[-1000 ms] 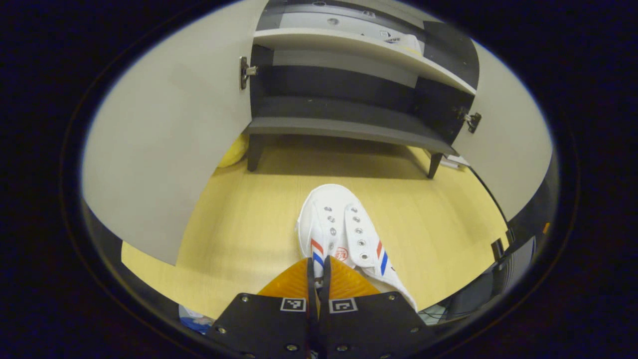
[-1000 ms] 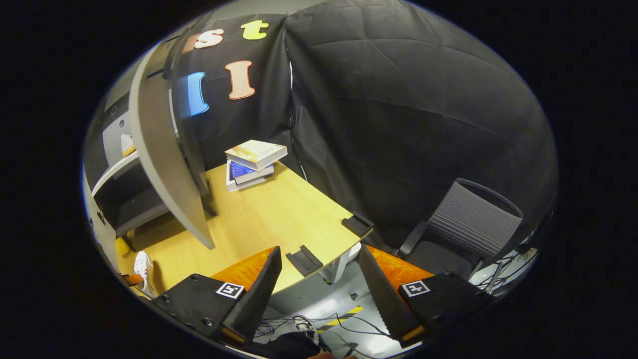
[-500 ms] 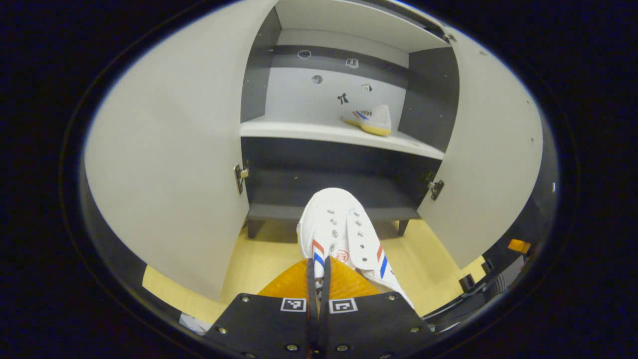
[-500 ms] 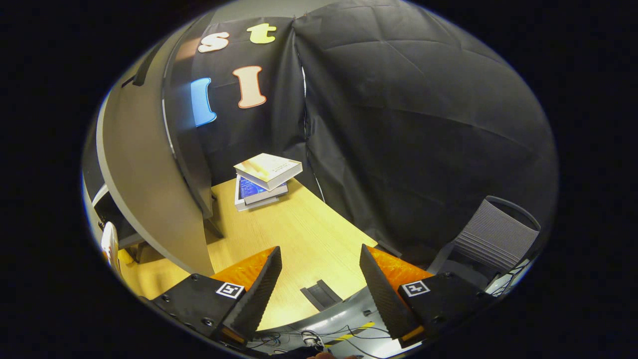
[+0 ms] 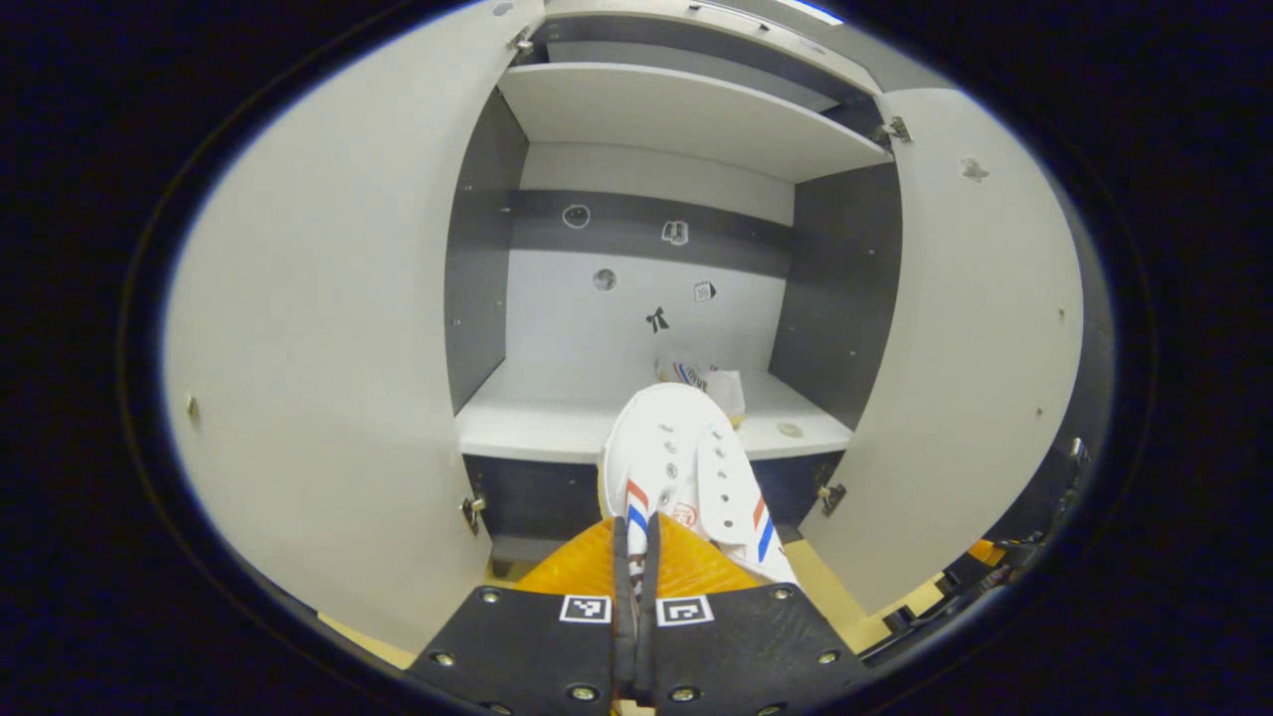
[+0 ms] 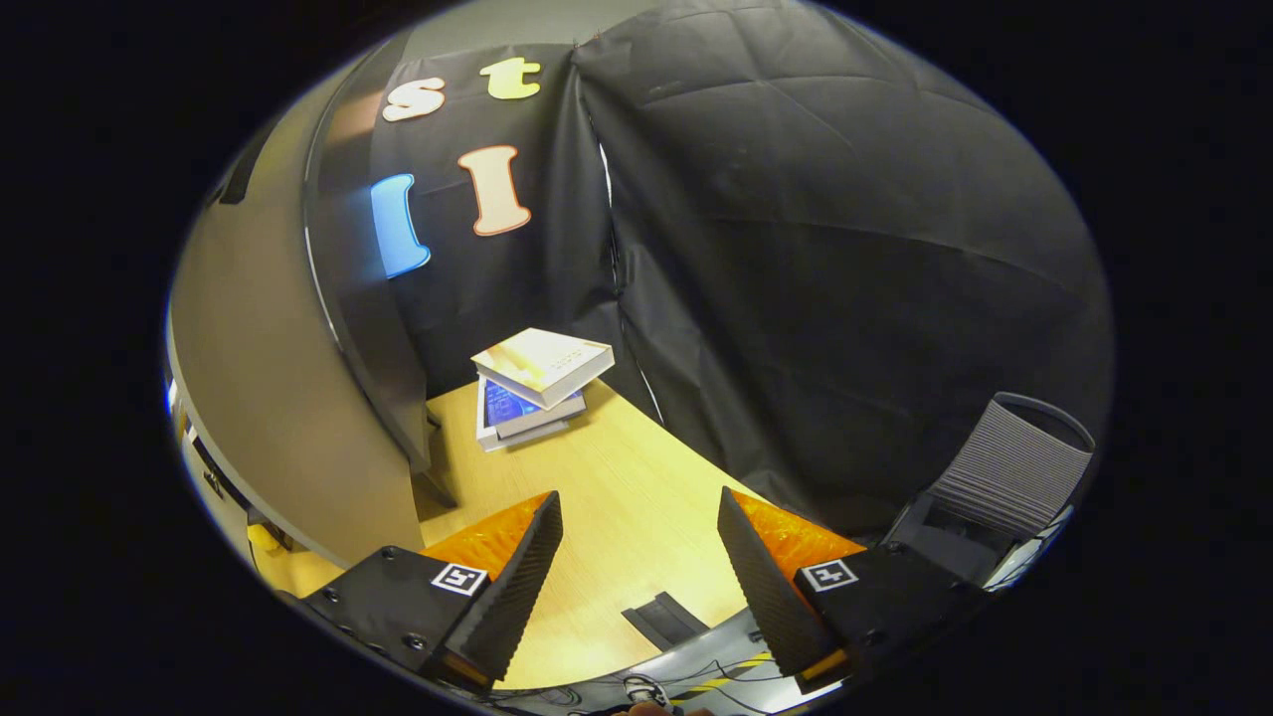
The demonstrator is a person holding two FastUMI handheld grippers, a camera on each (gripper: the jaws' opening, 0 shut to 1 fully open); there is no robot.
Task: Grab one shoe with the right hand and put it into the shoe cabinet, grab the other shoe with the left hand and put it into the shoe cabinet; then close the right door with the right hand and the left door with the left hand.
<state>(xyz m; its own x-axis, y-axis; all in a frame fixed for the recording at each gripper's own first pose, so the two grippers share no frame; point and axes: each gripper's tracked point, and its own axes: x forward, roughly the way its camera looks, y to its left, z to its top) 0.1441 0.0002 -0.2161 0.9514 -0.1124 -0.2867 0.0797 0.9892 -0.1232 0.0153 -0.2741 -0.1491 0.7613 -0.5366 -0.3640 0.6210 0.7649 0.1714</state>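
Gripping a white sneaker (image 5: pixel 686 477) by its heel edge, the left tool (image 5: pixel 635 557) sits at lower centre of the left gripper view, both fingers clenched on the shoe. The sneaker hangs in front of the open shoe cabinet (image 5: pixel 656 298), its toe overlapping the front edge of the middle shelf (image 5: pixel 537 423). A second sneaker (image 5: pixel 711 383) rests on that shelf, just behind the toe. Left door (image 5: pixel 328 348) and right door (image 5: pixel 975 328) stand open at frame left and right. In the right gripper view, the right tool (image 6: pixel 636 567) at lower centre is released, fingers wide apart above the tabletop (image 6: pixel 597 497), with stacked books (image 6: pixel 537 383) at frame centre and a chair (image 6: pixel 1004 472) at lower right.
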